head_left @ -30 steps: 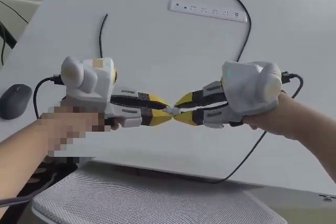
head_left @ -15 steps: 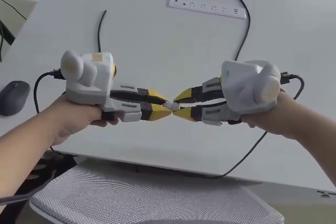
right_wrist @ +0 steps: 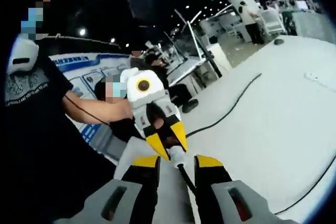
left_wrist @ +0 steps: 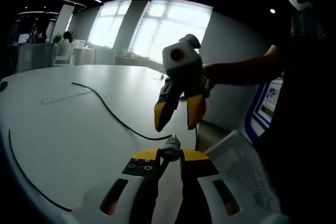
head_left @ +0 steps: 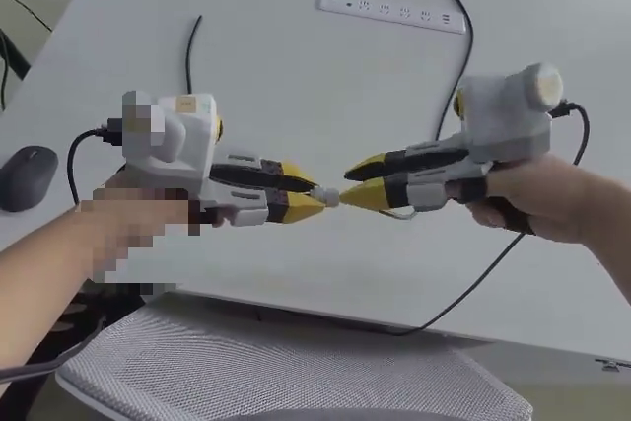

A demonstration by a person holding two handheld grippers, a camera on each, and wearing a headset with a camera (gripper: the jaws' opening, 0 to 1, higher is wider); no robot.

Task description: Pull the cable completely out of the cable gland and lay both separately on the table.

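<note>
Between left claw (head_left: 317, 202) and right claw (head_left: 351, 194), the cable gland (head_left: 331, 196), above the table (head_left: 296, 76); power strip (head_left: 390, 11) beyond, mouse (head_left: 27, 176) far left.

Both grippers wear the same livery: white bodies, black jaws, bright yellow tips. That goes for the left gripper (head_left: 320, 200) and the right gripper (head_left: 348, 194) alike. Between the tips the cable gland (head_left: 332, 196) is white to pale grey, and the cable (right_wrist: 185, 176) running from it is black. Under them the table (head_left: 296, 86) is plain greyish white. Beyond the grippers lies a white power strip (head_left: 390, 12) with a black lead (head_left: 469, 46). Out past the left gripper is a dark grey mouse (head_left: 28, 176). Nearer than both is a chair (head_left: 296, 377) in grey mesh.
</note>
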